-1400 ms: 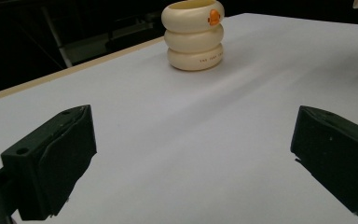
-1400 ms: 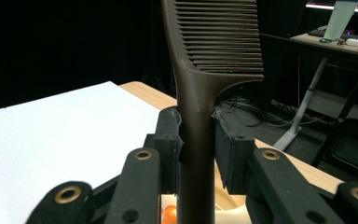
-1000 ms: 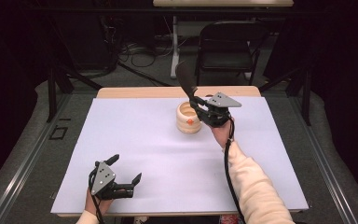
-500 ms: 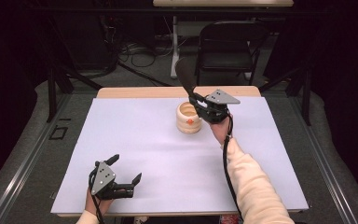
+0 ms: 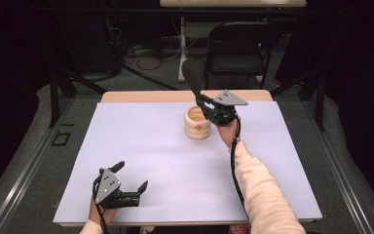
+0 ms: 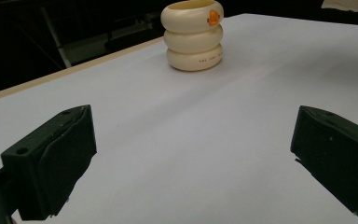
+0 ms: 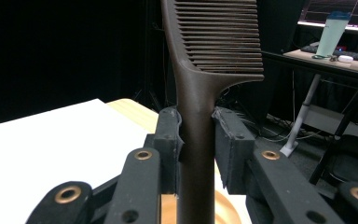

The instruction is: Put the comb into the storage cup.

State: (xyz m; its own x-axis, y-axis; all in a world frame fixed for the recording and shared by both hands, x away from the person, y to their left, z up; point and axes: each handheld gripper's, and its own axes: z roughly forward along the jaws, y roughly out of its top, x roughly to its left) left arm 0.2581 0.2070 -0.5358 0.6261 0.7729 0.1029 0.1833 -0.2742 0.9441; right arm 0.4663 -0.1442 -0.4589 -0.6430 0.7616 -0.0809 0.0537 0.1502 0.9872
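Note:
A cream ribbed cup [image 5: 197,124] with an orange mark stands on the white table sheet [image 5: 165,161] toward the back centre; the left gripper view has the cup [image 6: 193,35] far ahead. My right gripper [image 5: 205,104] hovers just right of and above the cup, shut on the handle of a dark brown comb [image 5: 193,76] that points up and away. In the right gripper view the comb [image 7: 200,112] stands upright between the pads, its teeth at the top. My left gripper [image 5: 131,176] rests open near the front left edge with nothing between its jaws.
A strip of wooden tabletop [image 5: 141,96] shows beyond the sheet. A black folding chair [image 5: 241,46] and cables stand on the floor behind the table. Black frame legs [image 5: 53,92] flank the table's left side.
The right gripper with the comb has shifted slightly. The left gripper has stayed put.

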